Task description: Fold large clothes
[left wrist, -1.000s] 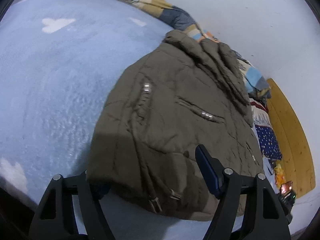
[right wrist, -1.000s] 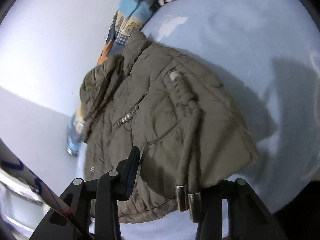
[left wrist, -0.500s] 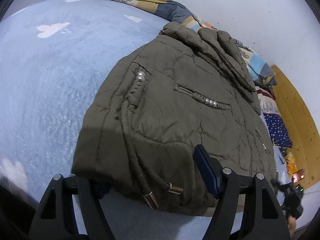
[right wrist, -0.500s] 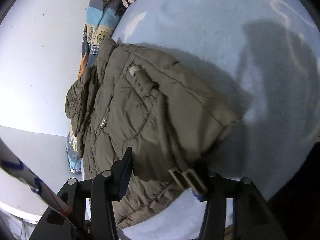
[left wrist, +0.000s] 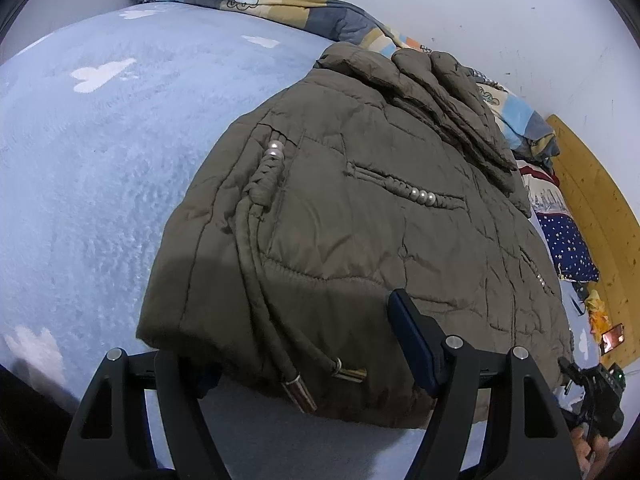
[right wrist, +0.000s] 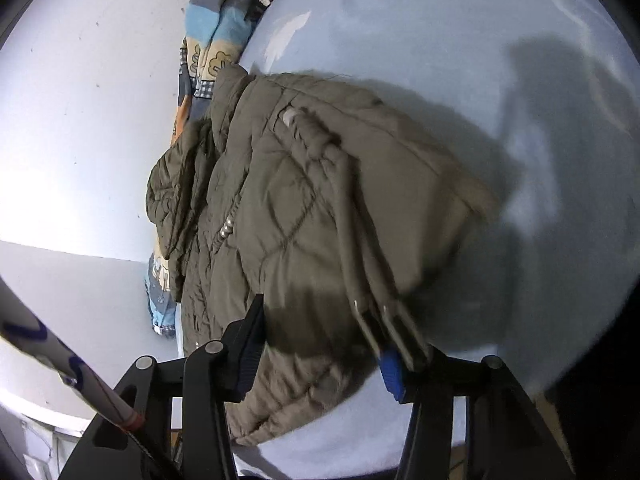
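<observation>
An olive quilted jacket (left wrist: pixel 360 220) lies folded on a light blue fleece bed cover (left wrist: pixel 100 160); it also shows in the right wrist view (right wrist: pixel 312 216). Two drawcords with metal tips (left wrist: pixel 296 390) hang over its near edge. My left gripper (left wrist: pixel 304 364) is open, its jaws straddling the near folded edge; the left finger tip is hidden under the cloth. My right gripper (right wrist: pixel 320 356) is open too, its jaws on either side of the jacket's near edge, with the cord tips (right wrist: pixel 384 328) lying by the right finger (right wrist: pixel 394 376).
A patterned quilt (left wrist: pixel 280 4) is bunched along the white wall behind the jacket. A star-print pillow (left wrist: pixel 568 244) and a wooden bed board (left wrist: pixel 592 200) lie at the right. A white pole (right wrist: pixel 72 372) crosses the right wrist view's lower left.
The left gripper has slid a little further along the jacket's near edge. The right gripper has swung and lifted the fold's corner; the cord tips now dangle blurred by its right finger.
</observation>
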Demonstrator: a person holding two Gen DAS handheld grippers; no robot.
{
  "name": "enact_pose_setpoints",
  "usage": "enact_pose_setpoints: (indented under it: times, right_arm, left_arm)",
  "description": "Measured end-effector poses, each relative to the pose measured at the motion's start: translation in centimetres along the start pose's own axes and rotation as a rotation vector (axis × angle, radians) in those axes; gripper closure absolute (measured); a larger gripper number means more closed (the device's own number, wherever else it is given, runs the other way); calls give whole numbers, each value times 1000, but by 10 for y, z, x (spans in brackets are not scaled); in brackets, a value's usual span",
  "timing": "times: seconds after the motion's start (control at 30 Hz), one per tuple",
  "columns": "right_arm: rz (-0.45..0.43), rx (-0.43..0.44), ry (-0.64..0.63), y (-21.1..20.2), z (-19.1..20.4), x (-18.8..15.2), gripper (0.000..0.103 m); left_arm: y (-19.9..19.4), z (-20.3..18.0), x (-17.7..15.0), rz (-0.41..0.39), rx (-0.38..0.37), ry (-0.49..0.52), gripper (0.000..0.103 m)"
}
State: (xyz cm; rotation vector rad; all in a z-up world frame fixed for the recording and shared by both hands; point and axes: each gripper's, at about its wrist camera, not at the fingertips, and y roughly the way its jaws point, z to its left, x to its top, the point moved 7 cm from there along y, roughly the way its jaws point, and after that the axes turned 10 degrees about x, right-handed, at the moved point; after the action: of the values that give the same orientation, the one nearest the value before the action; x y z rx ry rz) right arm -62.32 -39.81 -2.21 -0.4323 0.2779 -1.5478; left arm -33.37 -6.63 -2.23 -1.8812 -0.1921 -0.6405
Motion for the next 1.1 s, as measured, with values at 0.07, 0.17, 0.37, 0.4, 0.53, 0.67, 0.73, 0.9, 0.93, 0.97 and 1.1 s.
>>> enact_pose_setpoints:
  times: [0.07, 0.17, 0.37, 0.4, 0.53, 0.67, 0.73, 0.9, 0.93, 0.97, 1.1]
  right_arm:
    - [33, 16, 29, 5, -2, -13, 48]
    - [54, 16, 17, 13, -2, -15, 48]
    - [2, 11, -123, 25, 26, 7, 61]
    - [11, -29, -187, 29, 30, 4, 67]
    - [33, -143, -320, 40, 26, -7, 74]
    - [22, -166, -384, 42, 27, -11, 74]
    - [23, -171, -390, 42, 28, -11, 74]
    - [24, -196, -424, 42, 28, -11, 73]
    - [24, -193, -422, 40, 27, -10, 73]
    - [21, -193, -421, 41, 28, -11, 74]
    - [15, -187, -421, 42, 30, -11, 74]
  left_arm:
    - [0, -1, -1, -4, 11, 10, 31]
    - [1, -3, 0, -13, 19, 17, 31]
    - [5, -11, 8, -63, 97, 85, 39]
    - [8, -12, 7, -60, 130, 114, 40]
    - [10, -18, 2, -89, 214, 187, 40]
    - [14, -23, -1, -110, 276, 251, 40]
    - [15, -23, -2, -114, 287, 268, 39]
    - [16, -27, -4, -128, 324, 302, 37]
    - [16, -27, -3, -127, 329, 304, 36]
    - [17, -27, -3, -126, 332, 306, 35]
    - [17, -28, -3, -130, 343, 319, 35]
